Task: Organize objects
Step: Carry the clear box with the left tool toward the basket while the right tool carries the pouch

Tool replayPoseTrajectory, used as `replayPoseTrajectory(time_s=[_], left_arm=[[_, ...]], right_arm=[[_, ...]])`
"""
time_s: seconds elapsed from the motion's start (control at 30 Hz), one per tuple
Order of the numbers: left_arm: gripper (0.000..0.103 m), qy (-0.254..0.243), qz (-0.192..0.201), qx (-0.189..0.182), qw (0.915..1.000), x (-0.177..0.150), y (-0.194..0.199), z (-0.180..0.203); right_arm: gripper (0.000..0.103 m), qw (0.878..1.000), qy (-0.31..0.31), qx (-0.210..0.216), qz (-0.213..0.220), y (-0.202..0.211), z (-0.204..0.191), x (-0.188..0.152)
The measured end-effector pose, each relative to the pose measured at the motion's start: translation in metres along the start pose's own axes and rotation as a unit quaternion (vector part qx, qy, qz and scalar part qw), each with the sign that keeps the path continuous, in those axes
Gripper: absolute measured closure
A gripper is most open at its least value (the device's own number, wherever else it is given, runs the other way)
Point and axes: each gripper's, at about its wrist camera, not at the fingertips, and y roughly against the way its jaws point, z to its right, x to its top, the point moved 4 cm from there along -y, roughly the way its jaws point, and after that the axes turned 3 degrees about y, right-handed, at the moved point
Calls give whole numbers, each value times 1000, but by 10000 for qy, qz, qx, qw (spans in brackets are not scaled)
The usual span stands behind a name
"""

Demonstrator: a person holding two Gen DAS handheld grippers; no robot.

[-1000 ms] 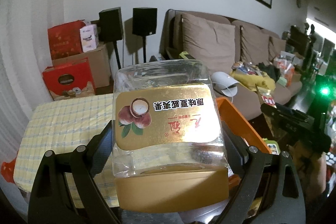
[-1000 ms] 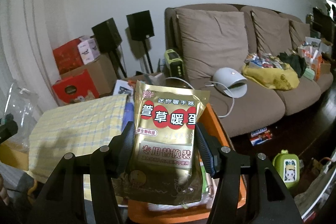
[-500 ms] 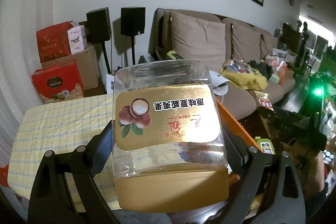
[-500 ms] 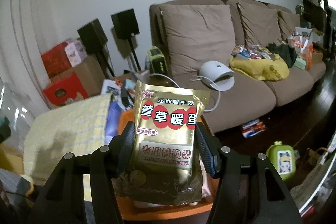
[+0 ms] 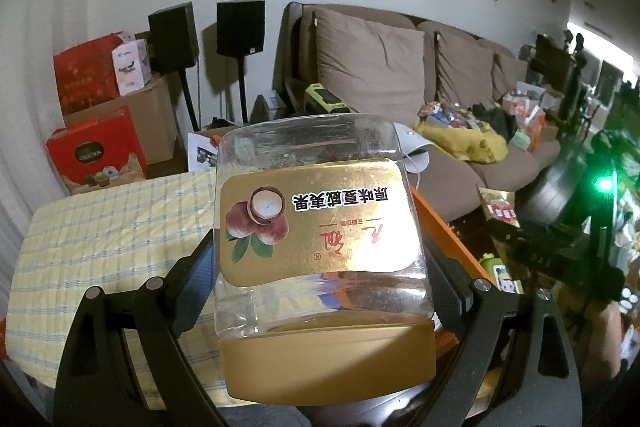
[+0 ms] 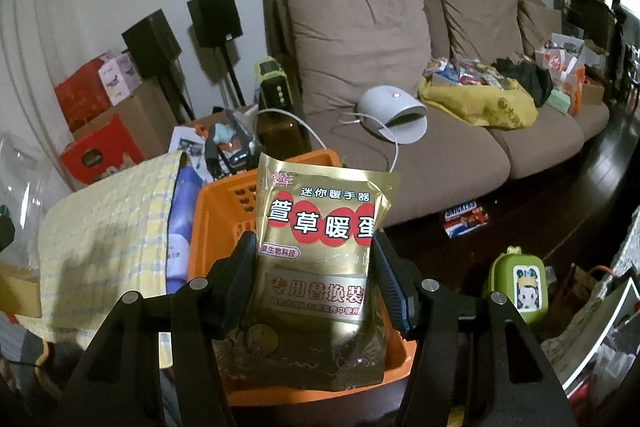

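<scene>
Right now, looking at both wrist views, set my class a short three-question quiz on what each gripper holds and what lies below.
1. True or false: the left gripper is shut on a clear jar with a gold lid.
2. What does the right gripper hold? A) gold pouch B) green case C) black speaker
3. What colour is the basket behind the gold pouch?

Key: 1 true; 2 A; 3 orange.

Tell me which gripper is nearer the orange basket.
Right. The right gripper, shut on the gold pouch, hangs right over the orange basket. The left gripper, shut on the jar, is beside it, over the checked cloth.
</scene>
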Motion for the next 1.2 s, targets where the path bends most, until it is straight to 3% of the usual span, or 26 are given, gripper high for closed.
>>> replayPoseTrajectory(time_s=[0.5,0.87,1.2], left_arm=[[12,79,-50,96,9999,0,-20,9],[12,55,-202,38,9998,5,-45,18],[12,238,-279,232,9991,8,-76,10]], right_arm=[[44,9964,407,-91,-734,-38,-23,-22],[44,9933,680,-282,-894,-46,-29,-30],[44,9913,803,-396,-961,-50,-27,-33]])
